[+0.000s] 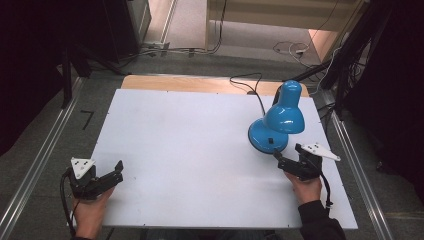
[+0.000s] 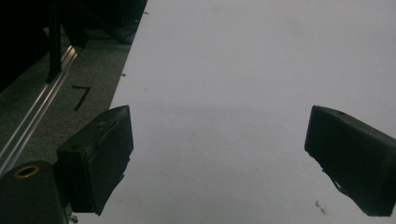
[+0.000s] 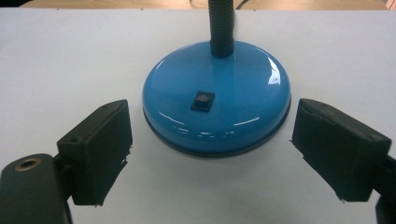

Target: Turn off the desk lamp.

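Item one: your bench [image 1: 200,150], a flat, matte white board over a pale wood top whose bare strip shows along the far edge.

Item two: a blue desk lamp [image 1: 278,122], standing on the right half of the bench. Its base [image 3: 217,95] is a low, round, glossy dome with a darker rim at the bottom; a small black rocker switch [image 3: 202,101] sits on the near slope, its marking too small to read. A black ribbed gooseneck [image 3: 221,28] rises from the top of the dome. The glossy blue bell-shaped shade [image 1: 286,112] hangs over the base, and a black cord [image 1: 250,85] runs off the far edge.

Item three: your right hand-held gripper [image 1: 286,159], matte black with a grey three-cornered plate on top, at the right near side, just in front of the lamp base. Its jaws stand wide apart, one to each side of the base, holding nothing and not touching it.

Item four: your left hand-held gripper [image 1: 116,172], same build, near the left near corner of the bench. Its jaws are spread wide over bare white surface, holding nothing.

Item five: a black mark like a "7" [image 2: 81,95] on the grey floor left of the bench.
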A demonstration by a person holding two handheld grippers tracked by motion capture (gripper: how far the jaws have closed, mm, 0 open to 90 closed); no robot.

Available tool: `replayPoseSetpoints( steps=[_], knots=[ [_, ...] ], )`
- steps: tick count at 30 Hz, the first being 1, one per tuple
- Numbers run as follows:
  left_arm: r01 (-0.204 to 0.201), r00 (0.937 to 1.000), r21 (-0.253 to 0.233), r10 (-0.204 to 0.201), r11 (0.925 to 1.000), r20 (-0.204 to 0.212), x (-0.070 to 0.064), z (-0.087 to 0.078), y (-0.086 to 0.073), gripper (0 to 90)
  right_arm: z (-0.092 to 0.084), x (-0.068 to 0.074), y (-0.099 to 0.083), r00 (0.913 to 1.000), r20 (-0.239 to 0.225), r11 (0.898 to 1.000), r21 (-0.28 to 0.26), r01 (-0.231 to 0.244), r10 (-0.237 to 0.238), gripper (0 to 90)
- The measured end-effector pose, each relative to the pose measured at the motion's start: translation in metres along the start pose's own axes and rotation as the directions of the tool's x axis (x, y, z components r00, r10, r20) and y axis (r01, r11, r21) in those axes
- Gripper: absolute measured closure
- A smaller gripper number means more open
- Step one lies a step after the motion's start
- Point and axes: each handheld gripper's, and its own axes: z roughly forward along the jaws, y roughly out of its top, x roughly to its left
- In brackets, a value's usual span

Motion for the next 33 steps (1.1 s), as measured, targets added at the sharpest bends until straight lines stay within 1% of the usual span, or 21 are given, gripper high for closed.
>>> replayPoseSetpoints(
  steps=[11,18,23,29,33],
  knots=[
    [0.001,1.0000,0.000,-0.001,1.0000,-0.001,0.000,0.000,0.000,8.4,-0.006,-0.006,-0.004,1.0000,0.008,1.000,0.004,-0.001,0.001,10.6],
    [-0.001,1.0000,0.002,0.001,1.0000,0.001,0.000,0.000,0.000,8.4,-0.009,-0.007,-0.006,0.9999,0.011,1.000,0.009,-0.006,0.006,10.6],
    [-0.001,1.0000,0.002,0.001,1.0000,0.001,0.000,0.000,0.000,8.4,-0.012,-0.007,-0.007,0.9999,0.014,1.000,0.010,-0.002,0.002,10.6],
    [-0.002,1.0000,0.003,0.002,1.0000,0.000,0.000,0.000,0.000,8.4,-0.017,-0.008,-0.008,0.9999,0.011,1.000,0.008,-0.005,0.005,10.7],
    [-0.002,1.0000,0.005,0.002,1.0000,0.000,0.000,0.000,-0.001,8.4,-0.020,-0.007,-0.009,1.0000,0.001,1.000,0.007,-0.007,0.007,10.6]
  ],
)
